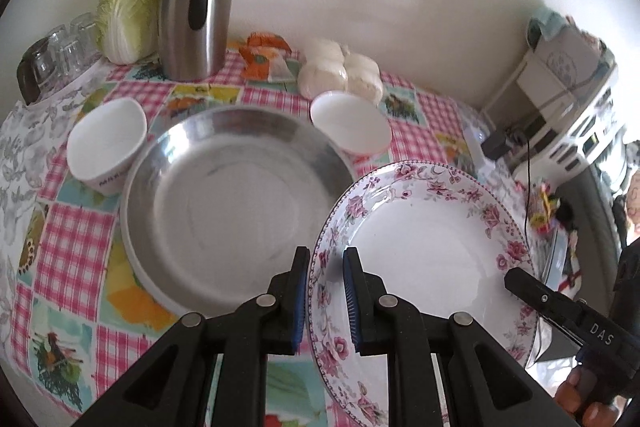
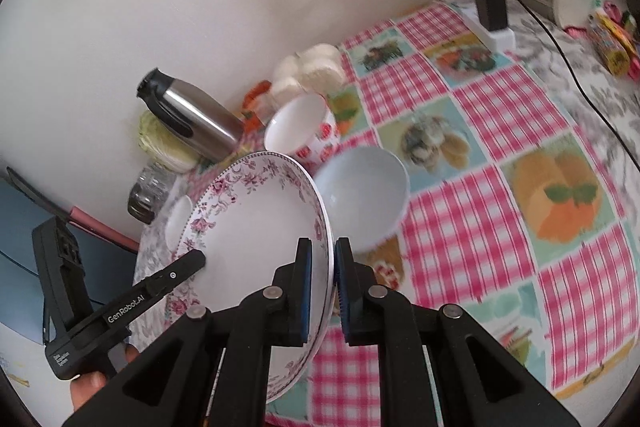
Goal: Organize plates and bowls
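Note:
A white plate with a pink floral rim (image 1: 424, 251) is held in the air, tilted, by both grippers. My left gripper (image 1: 326, 297) is shut on its left rim. My right gripper (image 2: 323, 289) is shut on the opposite rim of the plate (image 2: 260, 223). A large steel plate (image 1: 232, 203) lies flat on the table left of the floral plate. A white bowl (image 1: 106, 141) stands at its left, another white bowl (image 1: 352, 123) behind its right. In the right wrist view a plain white bowl (image 2: 364, 195) and a red-patterned bowl (image 2: 300, 125) stand beyond the plate.
A steel thermos jug (image 1: 196, 3), a cabbage (image 1: 128, 11), several glasses (image 1: 60, 51), snack packets (image 1: 264, 57) and a bag of white buns (image 1: 340, 71) line the wall. A power strip with a black adapter (image 2: 490, 13) and cable lies at the table's right. The checked tablecloth (image 2: 480, 163) covers the table.

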Demonstrator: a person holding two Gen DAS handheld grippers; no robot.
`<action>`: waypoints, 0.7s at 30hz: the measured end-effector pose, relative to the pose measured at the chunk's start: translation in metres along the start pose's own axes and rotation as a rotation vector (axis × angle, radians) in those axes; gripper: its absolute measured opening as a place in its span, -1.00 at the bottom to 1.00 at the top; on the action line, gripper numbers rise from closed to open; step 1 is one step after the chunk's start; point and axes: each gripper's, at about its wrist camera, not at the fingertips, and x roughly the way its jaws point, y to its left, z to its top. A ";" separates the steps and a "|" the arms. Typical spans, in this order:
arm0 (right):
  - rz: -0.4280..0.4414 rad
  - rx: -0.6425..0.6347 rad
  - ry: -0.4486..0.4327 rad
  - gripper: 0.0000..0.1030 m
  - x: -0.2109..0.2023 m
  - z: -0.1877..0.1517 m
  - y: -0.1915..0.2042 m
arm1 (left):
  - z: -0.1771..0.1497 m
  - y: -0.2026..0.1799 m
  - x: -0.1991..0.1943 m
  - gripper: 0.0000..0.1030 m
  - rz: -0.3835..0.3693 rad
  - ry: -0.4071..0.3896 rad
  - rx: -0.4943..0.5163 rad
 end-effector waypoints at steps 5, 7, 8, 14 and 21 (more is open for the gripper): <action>0.025 -0.009 -0.019 -0.73 0.005 0.023 0.013 | 0.025 0.007 -0.001 -0.63 -0.016 -0.033 -0.035; 0.026 -0.021 -0.023 -0.72 0.011 0.032 0.020 | 0.032 0.008 0.000 -0.63 -0.010 -0.042 -0.043; 0.028 -0.027 -0.024 -0.72 0.013 0.036 0.023 | 0.037 0.009 0.001 -0.63 -0.003 -0.048 -0.045; 0.046 -0.025 -0.015 -0.72 0.035 0.053 0.028 | 0.057 0.027 0.018 -0.63 -0.022 -0.035 -0.097; 0.067 -0.034 -0.003 -0.72 0.059 0.066 0.036 | 0.070 0.048 0.032 -0.63 -0.029 -0.025 -0.151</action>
